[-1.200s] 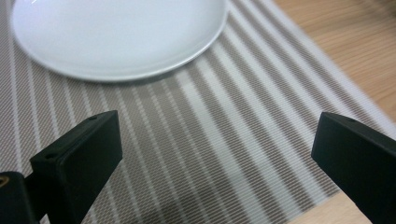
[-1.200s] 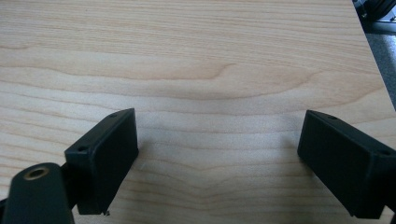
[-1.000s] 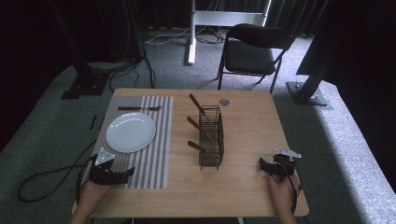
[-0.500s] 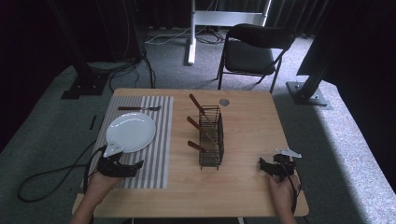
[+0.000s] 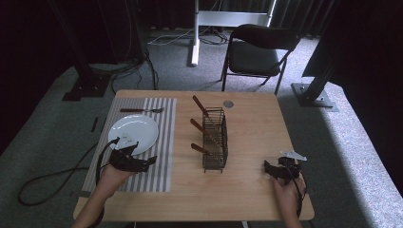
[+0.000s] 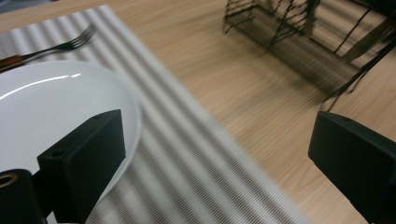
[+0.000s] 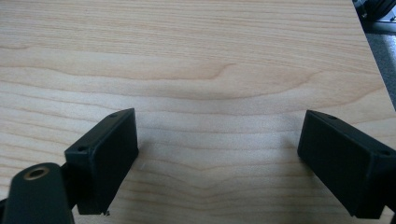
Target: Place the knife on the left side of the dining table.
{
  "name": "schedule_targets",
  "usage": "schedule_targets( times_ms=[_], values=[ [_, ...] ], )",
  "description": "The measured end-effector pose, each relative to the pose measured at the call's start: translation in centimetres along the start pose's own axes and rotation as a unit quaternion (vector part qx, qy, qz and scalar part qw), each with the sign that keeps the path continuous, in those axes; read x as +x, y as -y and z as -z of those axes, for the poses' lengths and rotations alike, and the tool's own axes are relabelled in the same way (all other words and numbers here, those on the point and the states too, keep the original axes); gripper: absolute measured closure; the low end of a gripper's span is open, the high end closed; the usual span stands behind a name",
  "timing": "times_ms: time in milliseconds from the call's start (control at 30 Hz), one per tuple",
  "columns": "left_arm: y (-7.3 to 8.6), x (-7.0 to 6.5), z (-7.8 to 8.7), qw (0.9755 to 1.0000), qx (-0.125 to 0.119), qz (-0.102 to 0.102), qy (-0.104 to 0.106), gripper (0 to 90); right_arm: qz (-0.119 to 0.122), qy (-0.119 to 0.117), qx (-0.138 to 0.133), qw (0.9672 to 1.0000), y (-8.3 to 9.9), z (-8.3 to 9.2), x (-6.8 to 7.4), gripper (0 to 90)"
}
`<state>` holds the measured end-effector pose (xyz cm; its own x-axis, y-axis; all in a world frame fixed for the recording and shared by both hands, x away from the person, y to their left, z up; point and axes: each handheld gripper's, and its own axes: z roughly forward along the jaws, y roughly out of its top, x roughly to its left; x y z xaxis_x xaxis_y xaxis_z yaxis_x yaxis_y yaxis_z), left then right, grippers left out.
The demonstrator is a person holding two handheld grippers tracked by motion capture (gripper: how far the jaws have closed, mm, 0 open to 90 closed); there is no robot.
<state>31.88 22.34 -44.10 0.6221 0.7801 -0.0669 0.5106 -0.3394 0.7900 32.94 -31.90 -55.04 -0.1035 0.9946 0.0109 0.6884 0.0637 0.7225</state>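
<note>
A black wire basket [image 5: 215, 138] stands mid-table with three wooden-handled utensils [image 5: 200, 108] poking out to its left; its mesh [image 6: 299, 32] shows blurred in the left gripper view. A white plate [image 5: 133, 132] lies on a striped placemat [image 5: 161, 142], and a fork [image 5: 142, 110] sits beyond it. My left gripper [image 5: 145, 162] is open over the mat beside the plate [image 6: 51, 102], pointing toward the basket, nothing between its jaws. My right gripper [image 5: 268, 169] rests open near the table's front right, over bare wood [image 7: 210, 93].
A small round grey disc [image 5: 228, 103] sits at the table's far edge. A black chair [image 5: 259, 47] stands behind the table. A cable [image 5: 57, 185] trails off the left side to the floor. Bare wood [image 5: 252, 128] lies right of the basket.
My left gripper has moved right and slightly forward across the placemat, from the front left corner to beside the plate, turning toward the basket. The right gripper has stayed put.
</note>
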Motion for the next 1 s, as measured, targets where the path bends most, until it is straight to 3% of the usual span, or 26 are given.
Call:
schedule_targets(
  times_ms=[333, 767, 933, 1000],
  values=[
    [-2.2, -1.0, -1.5, 0.9996, -0.001, -0.026, 0.006, 4.1, 0.0, 0.0, 0.0, 1.0, 0.0, 0.0, 0.0, 11.5],
    [-5.7, -2.4, -3.5, 0.9977, 0.004, -0.061, 0.029, 4.2, 0.0, 0.0, 0.0, 1.0, 0.0, 0.0, 0.0, 11.5],
    [-6.9, -2.4, -3.8, 0.9974, -0.004, -0.057, 0.045, 4.2, -0.001, 0.0, 0.0, 1.0, 0.0, 0.0, 0.0, 11.6],
    [-7.5, -2.6, -4.1, 0.9971, -0.001, -0.064, 0.041, 4.2, -0.002, 0.0, 0.0, 1.0, 0.0, 0.0, 0.0, 11.5]
  ],
)
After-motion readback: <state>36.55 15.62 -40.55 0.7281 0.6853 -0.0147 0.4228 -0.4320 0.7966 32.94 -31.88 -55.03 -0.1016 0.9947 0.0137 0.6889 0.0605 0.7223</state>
